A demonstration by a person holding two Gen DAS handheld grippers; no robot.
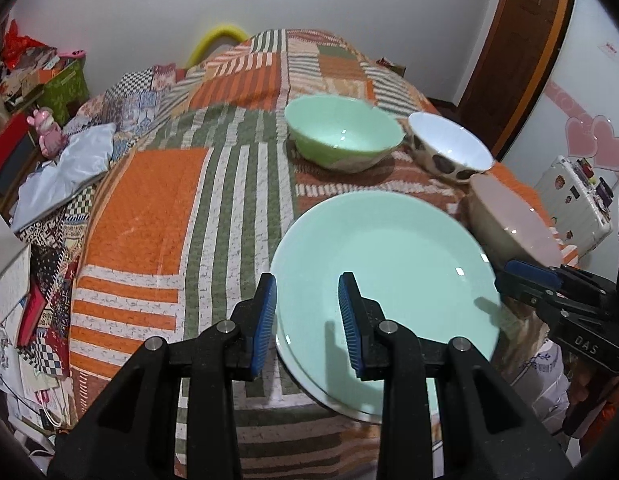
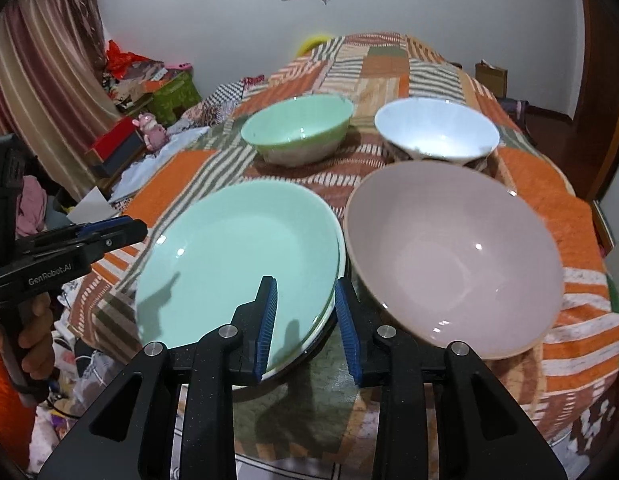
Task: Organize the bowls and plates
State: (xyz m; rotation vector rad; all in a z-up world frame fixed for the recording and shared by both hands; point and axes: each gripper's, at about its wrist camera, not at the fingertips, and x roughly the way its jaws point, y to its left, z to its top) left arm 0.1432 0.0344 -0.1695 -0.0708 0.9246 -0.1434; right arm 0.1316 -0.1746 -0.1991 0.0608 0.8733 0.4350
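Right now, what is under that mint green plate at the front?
Under the mint green plate a second, whitish plate's rim peeks out at the near edge. The rest of it is covered, as is the patchwork cloth beneath.

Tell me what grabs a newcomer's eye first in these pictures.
The mint green plate dominates the near edge of the patchwork cloth, its rim flanked by the blue pads of the left claw and right claw. Beside it on the right sits a big pale pink bowl, with a green bowl and a white bowl behind.
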